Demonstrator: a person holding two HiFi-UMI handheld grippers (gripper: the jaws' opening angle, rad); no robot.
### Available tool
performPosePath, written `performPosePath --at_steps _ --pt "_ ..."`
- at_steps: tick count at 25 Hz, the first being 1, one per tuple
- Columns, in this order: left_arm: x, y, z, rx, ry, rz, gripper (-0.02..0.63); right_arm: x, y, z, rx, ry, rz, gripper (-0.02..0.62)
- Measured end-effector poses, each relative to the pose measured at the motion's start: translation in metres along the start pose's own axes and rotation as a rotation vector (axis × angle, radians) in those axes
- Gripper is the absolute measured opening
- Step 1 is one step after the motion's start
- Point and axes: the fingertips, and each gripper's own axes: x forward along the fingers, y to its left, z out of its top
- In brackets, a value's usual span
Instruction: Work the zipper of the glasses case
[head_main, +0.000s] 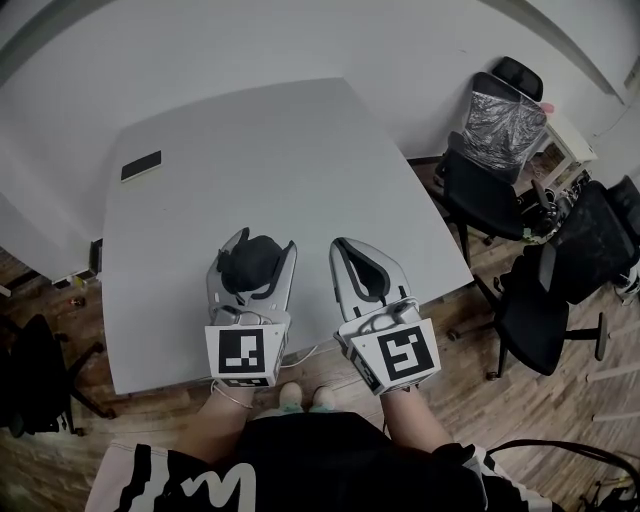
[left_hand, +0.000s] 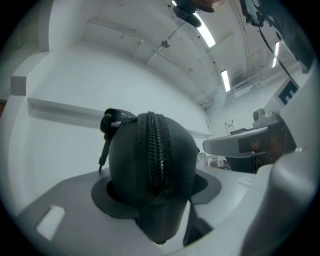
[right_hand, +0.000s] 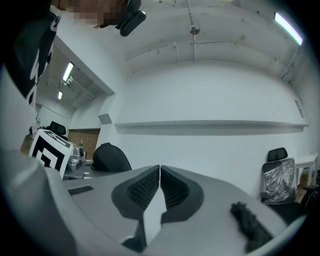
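A black glasses case (head_main: 252, 262) stands between the jaws of my left gripper (head_main: 264, 244), which is shut on it near the front of the white table (head_main: 300, 150). In the left gripper view the case (left_hand: 152, 165) fills the middle, with its closed zipper (left_hand: 156, 150) running down the centre towards the camera. A small black pull strap (left_hand: 108, 131) hangs at the case's far left end. My right gripper (head_main: 338, 244) lies just to the right of the case, shut and empty. In the right gripper view its ribbed pads (right_hand: 145, 187) meet, and the case (right_hand: 110, 157) shows at the left.
A flat black device (head_main: 141, 165) lies at the table's far left. Black office chairs (head_main: 500, 140) (head_main: 560, 290) stand off the table's right edge, another chair (head_main: 35, 385) at the lower left. The table's near edge is just under my hands.
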Motion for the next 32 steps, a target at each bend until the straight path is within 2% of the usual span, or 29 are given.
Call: performPosePath --at_steps 32 --pt "0.009 -0.011 0.009 -0.002 -0.026 -0.013 0.264 0.001 -0.005 0.002 -0.022 0.003 0.013 0.008"
